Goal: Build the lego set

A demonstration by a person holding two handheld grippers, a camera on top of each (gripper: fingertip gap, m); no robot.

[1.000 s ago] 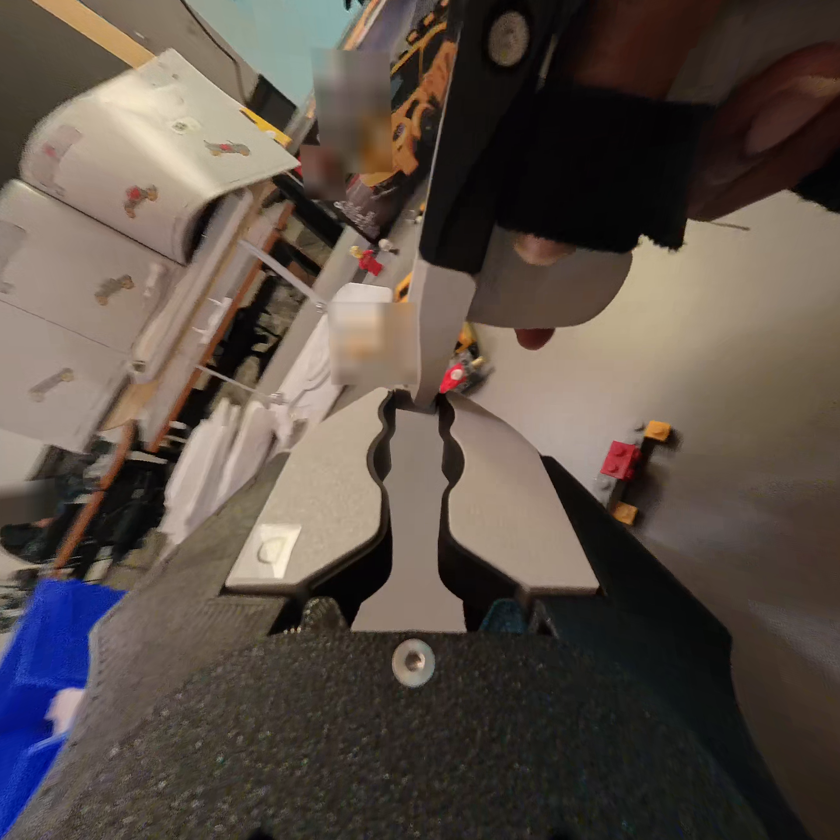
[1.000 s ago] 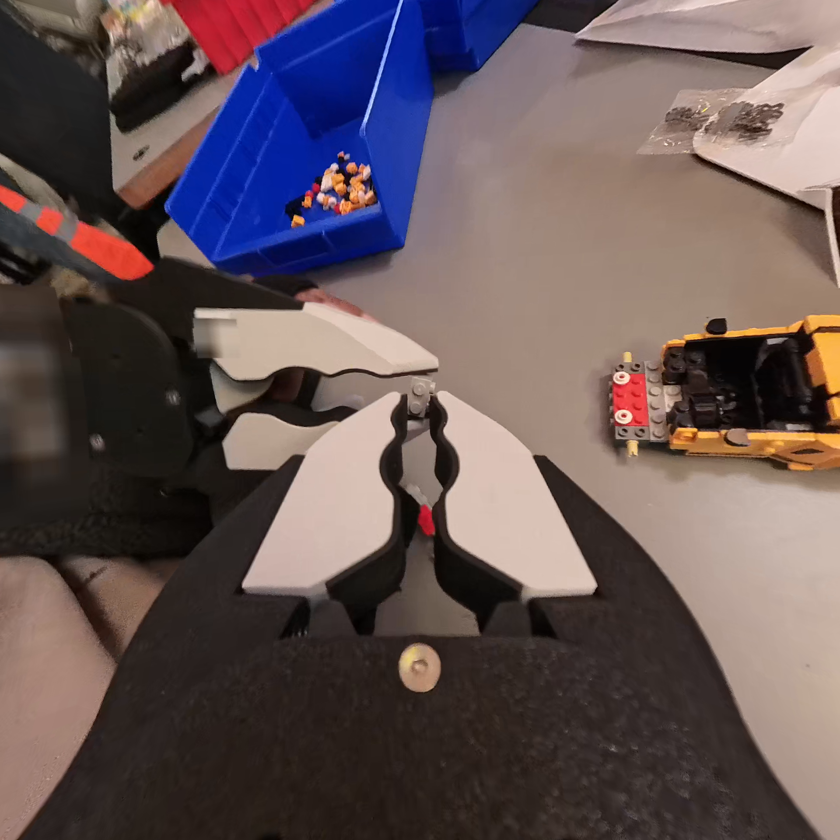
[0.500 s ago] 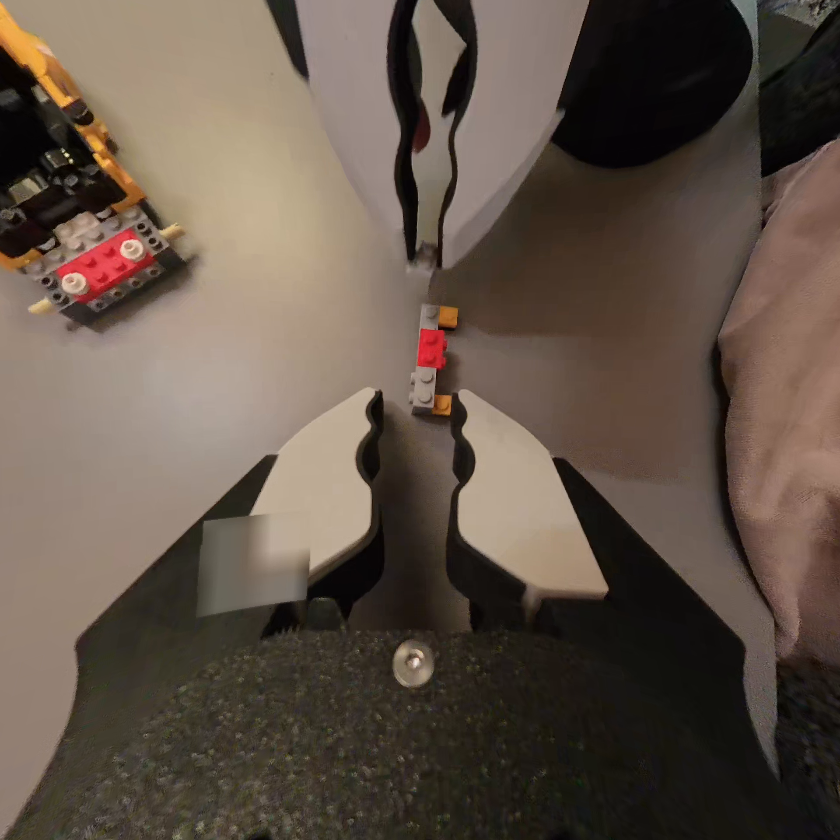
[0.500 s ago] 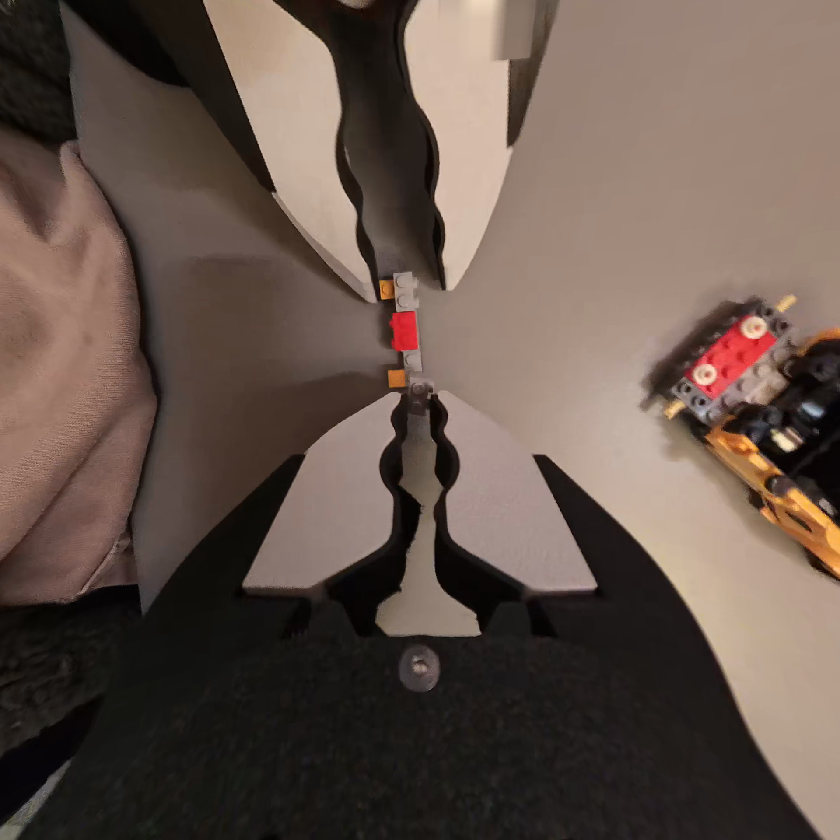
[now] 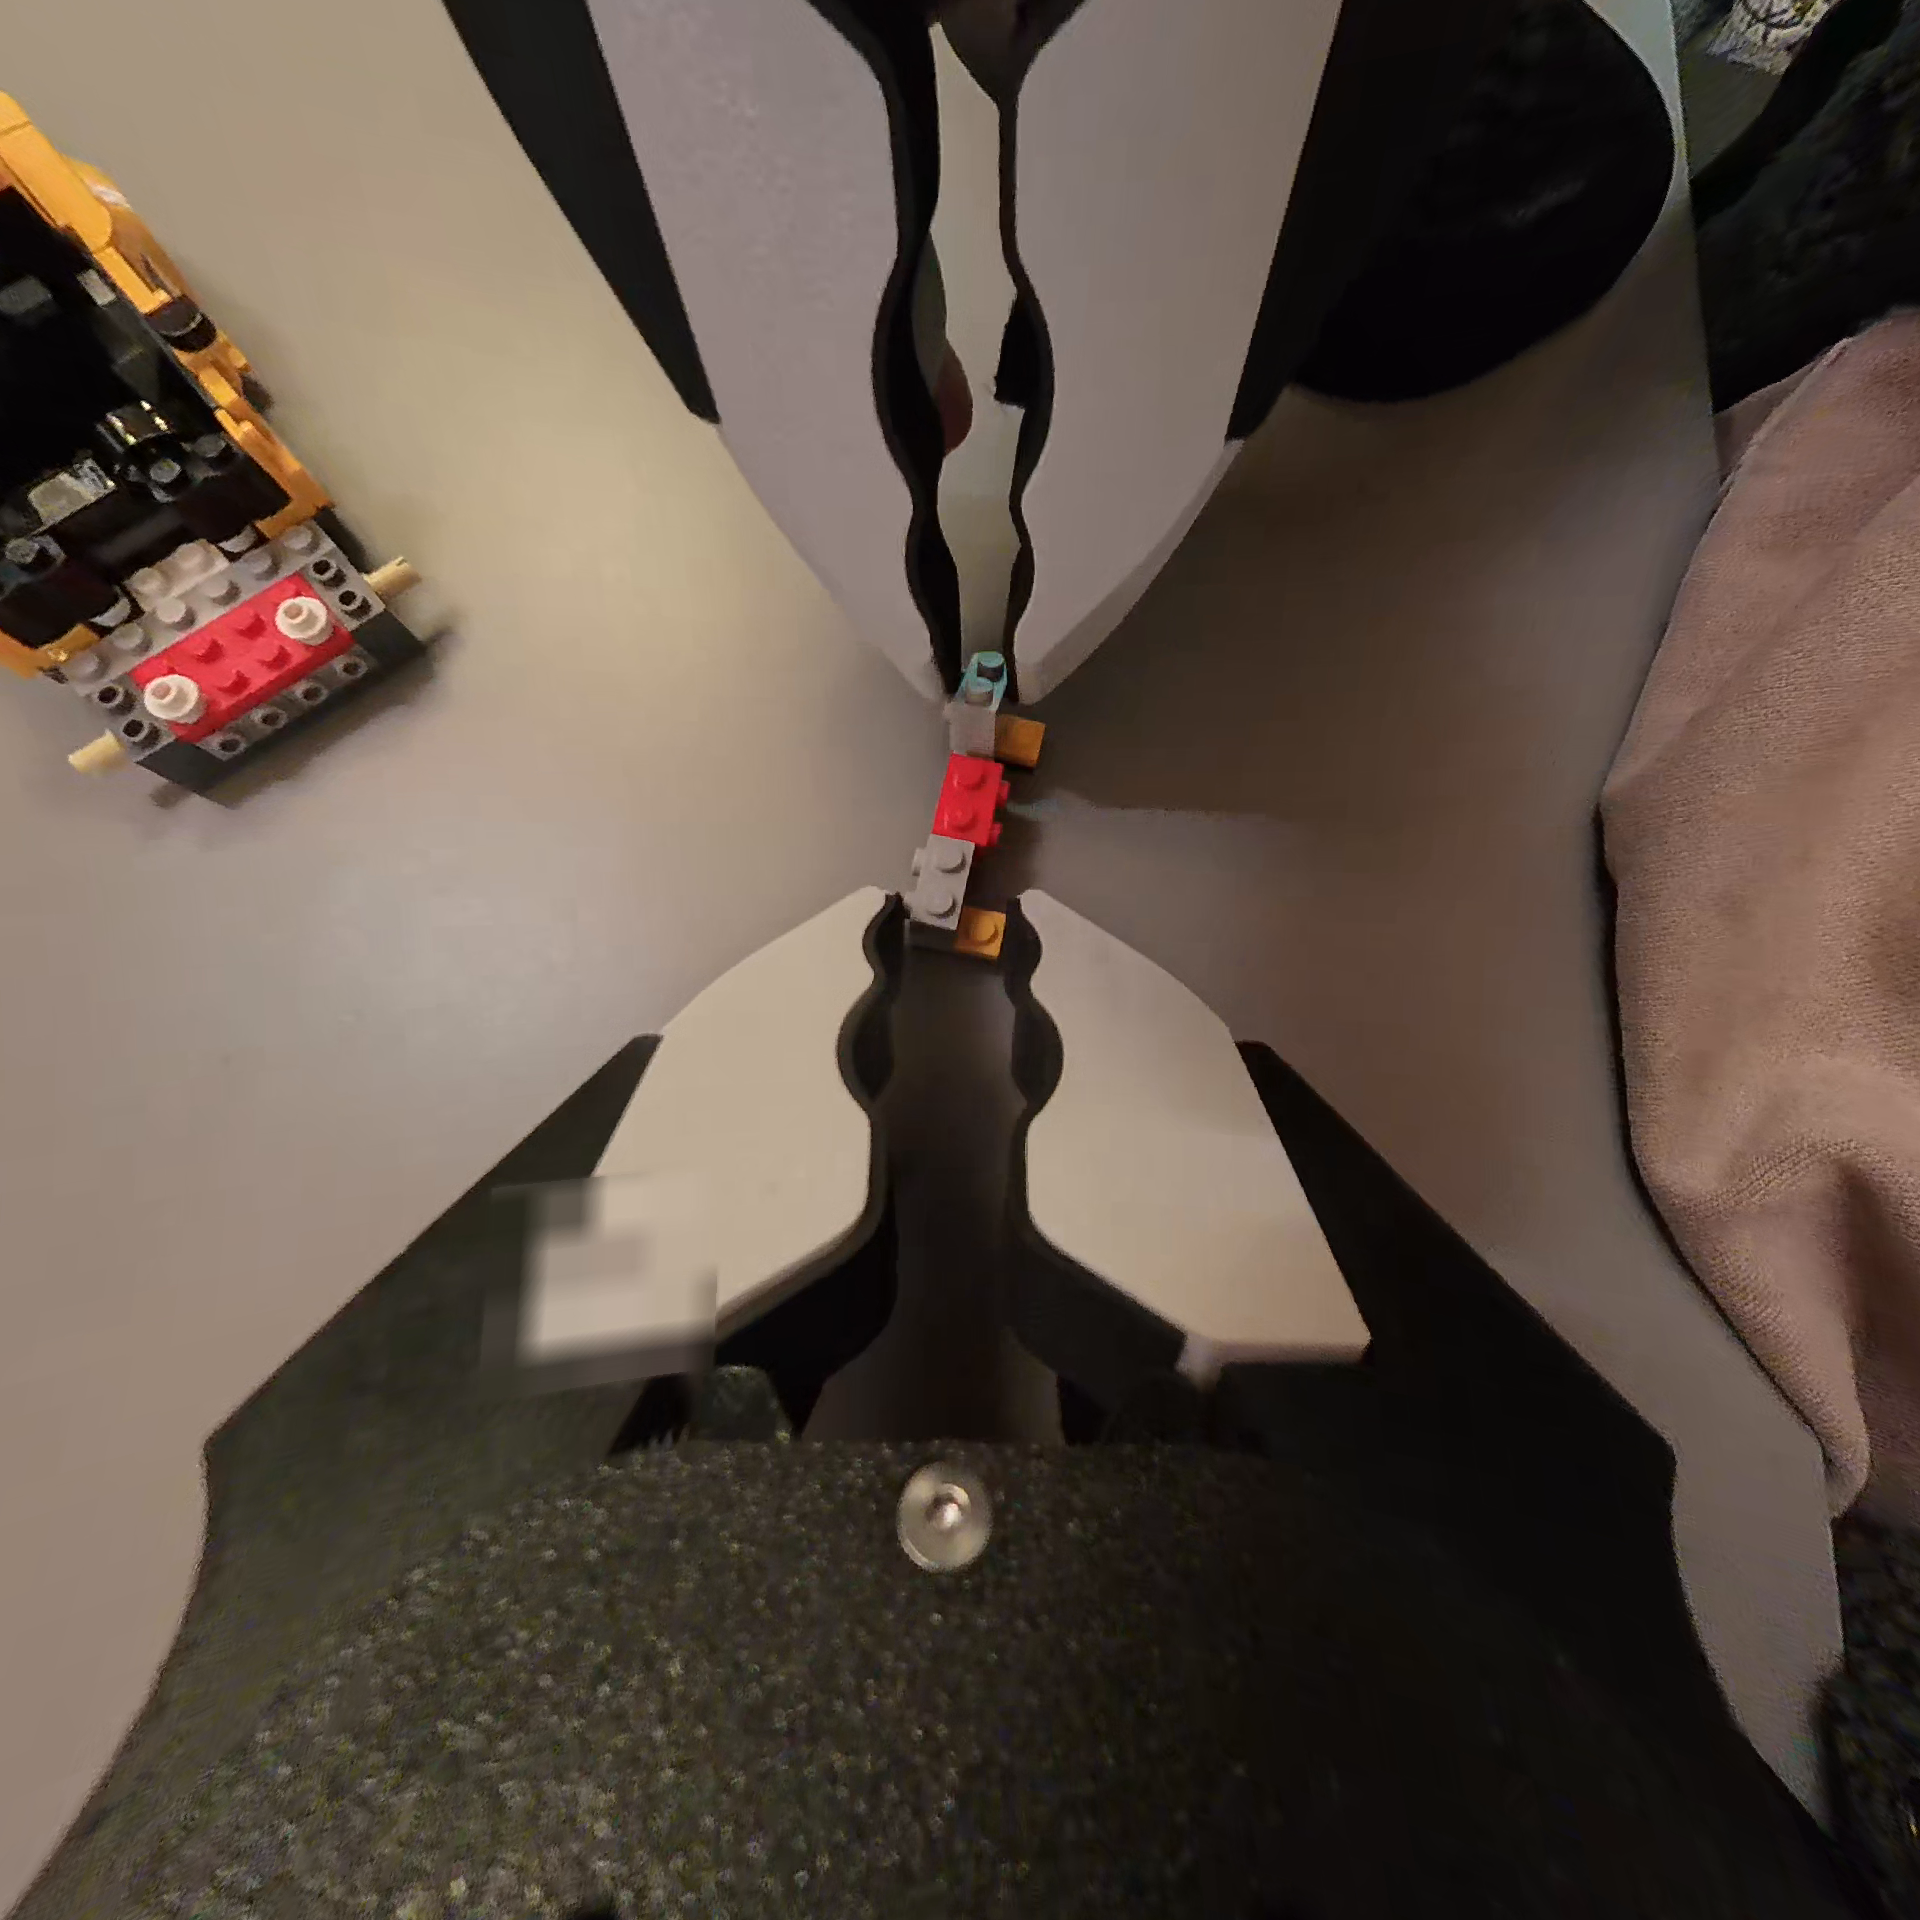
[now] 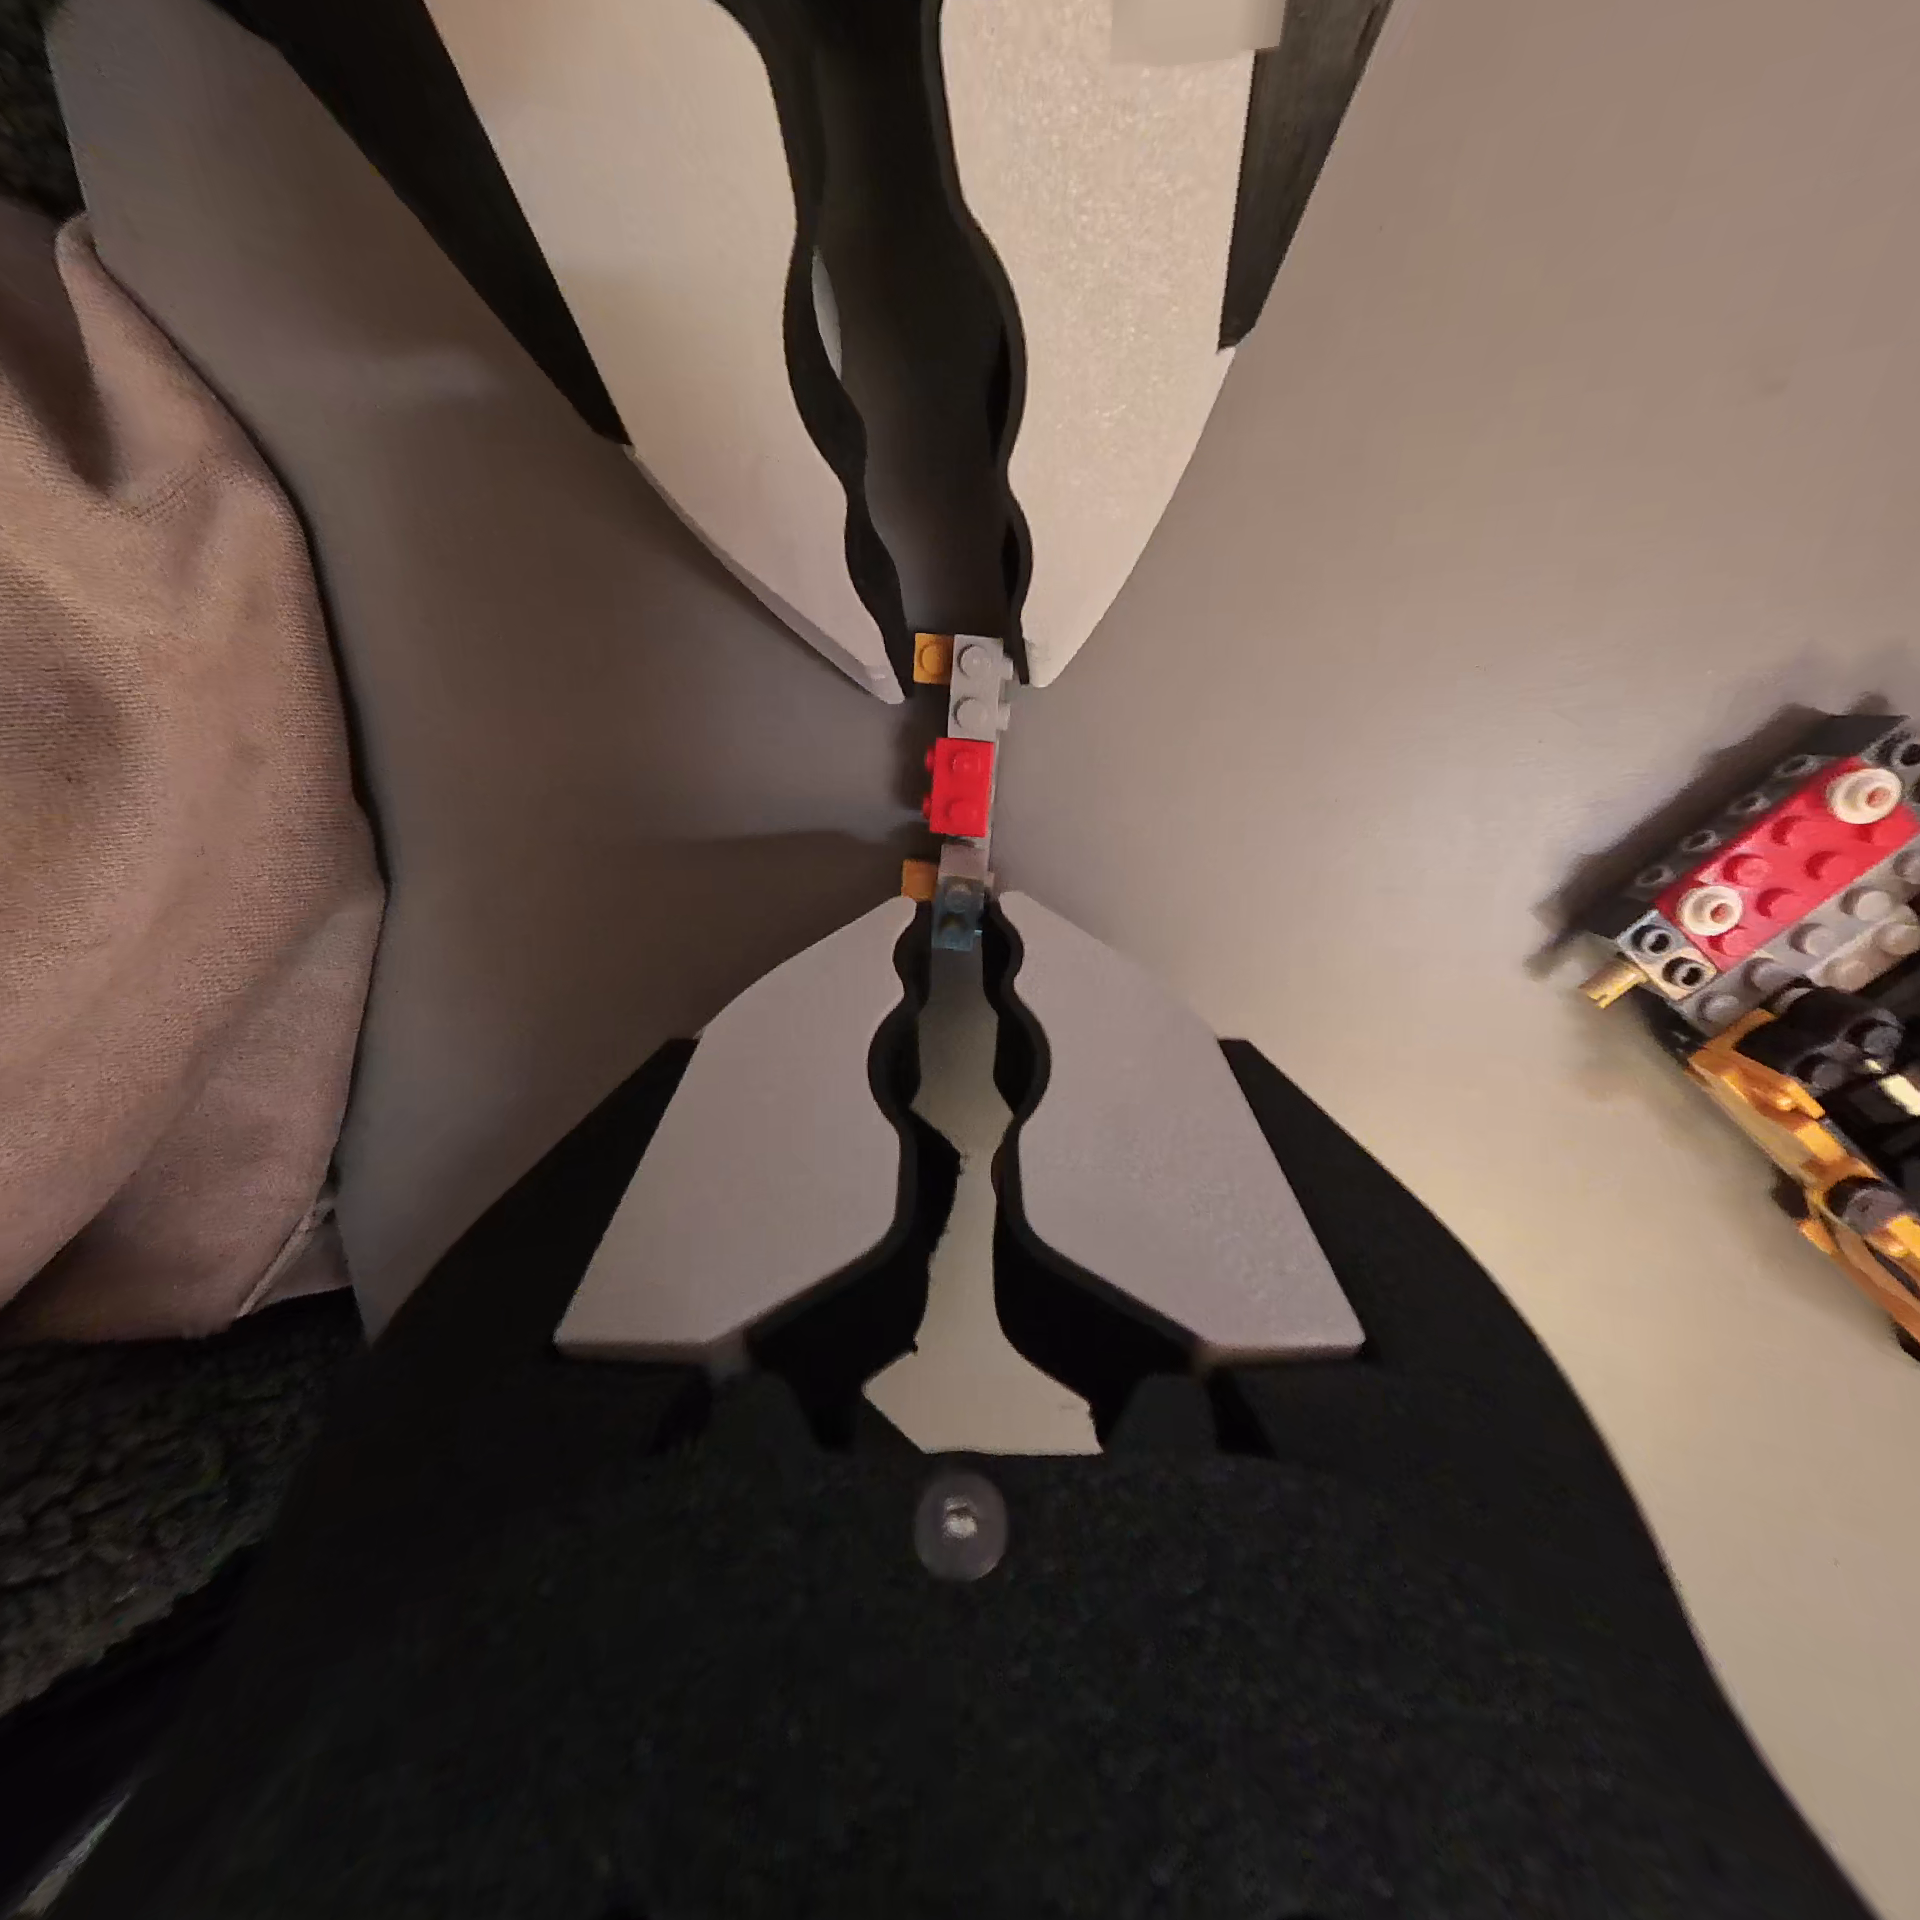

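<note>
Tongs [image 6: 956,914] pinch small piece [image 6: 957,912] (bluish)

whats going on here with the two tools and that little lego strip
A person is building a lego set with two handheld tools. The small strip of grey, red and orange pieces lies on the grey table. The right tool pinches a small blue-grey piece at one end; the left tool, open, brackets the other. The half-built yellow car sits aside.

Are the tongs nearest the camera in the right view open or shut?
Shut: the right tongs pinch a small blue-grey piece at their tips.
</note>
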